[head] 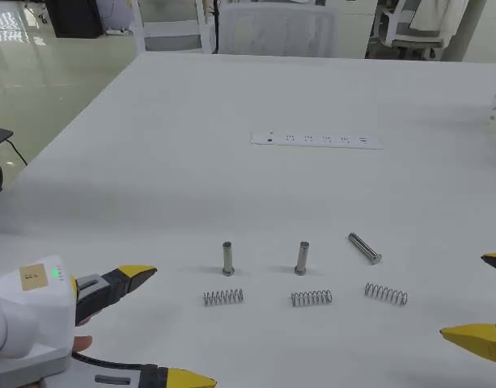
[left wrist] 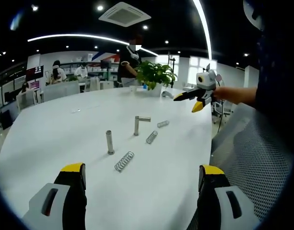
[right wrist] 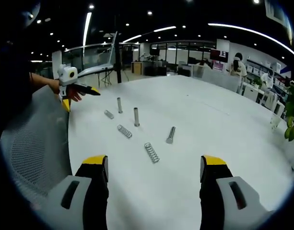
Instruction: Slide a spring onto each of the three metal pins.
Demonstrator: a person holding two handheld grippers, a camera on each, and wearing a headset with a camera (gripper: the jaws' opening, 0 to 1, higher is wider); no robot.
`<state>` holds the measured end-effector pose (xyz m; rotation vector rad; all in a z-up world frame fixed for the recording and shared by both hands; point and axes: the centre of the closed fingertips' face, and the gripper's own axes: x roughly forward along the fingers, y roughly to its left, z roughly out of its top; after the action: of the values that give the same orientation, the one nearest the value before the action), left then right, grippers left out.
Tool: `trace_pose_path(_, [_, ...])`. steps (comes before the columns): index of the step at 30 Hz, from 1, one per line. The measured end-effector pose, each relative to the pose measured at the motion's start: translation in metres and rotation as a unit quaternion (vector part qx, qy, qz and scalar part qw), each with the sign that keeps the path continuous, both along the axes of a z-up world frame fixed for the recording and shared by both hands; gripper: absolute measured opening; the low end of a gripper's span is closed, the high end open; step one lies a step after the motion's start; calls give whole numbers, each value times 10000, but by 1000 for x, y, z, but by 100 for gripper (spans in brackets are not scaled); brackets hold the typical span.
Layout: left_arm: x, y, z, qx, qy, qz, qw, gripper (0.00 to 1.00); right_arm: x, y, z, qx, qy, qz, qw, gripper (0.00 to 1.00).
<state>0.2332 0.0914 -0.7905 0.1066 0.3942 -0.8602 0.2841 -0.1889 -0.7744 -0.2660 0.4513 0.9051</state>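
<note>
The head view is showing the white table from above, with three pins in a row near its front edge. The left pin and the middle pin are standing upright. The right pin is lying on its side, wider end nearer the person. One spring is lying flat just in front of each pin, apart from it: the left spring, the middle spring and the right spring. A power strip is lying farther back.

The left gripper is hovering at the lower left, jaws spread wide and gripping nothing; the frame edge is cutting off part of its body. The right gripper is entering at the right edge, with just two yellow tips inside the frame. Its own view is showing both jaws spread wide and empty above the table, the right spring lying nearest.

The left gripper view is adding a potted plant at the far end of the table, a mesh chair beside it, and the hand carrying the right gripper.

In the right gripper view the right pin is appearing tilted, and whether it is lying flat cannot be told there
</note>
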Motion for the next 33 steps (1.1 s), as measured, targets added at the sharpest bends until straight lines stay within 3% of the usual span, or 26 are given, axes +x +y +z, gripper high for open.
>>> trace_pose_path(33, [1, 3, -2, 6, 55, 74, 10000, 95, 3, 7, -9, -53, 123, 132, 9998, 78])
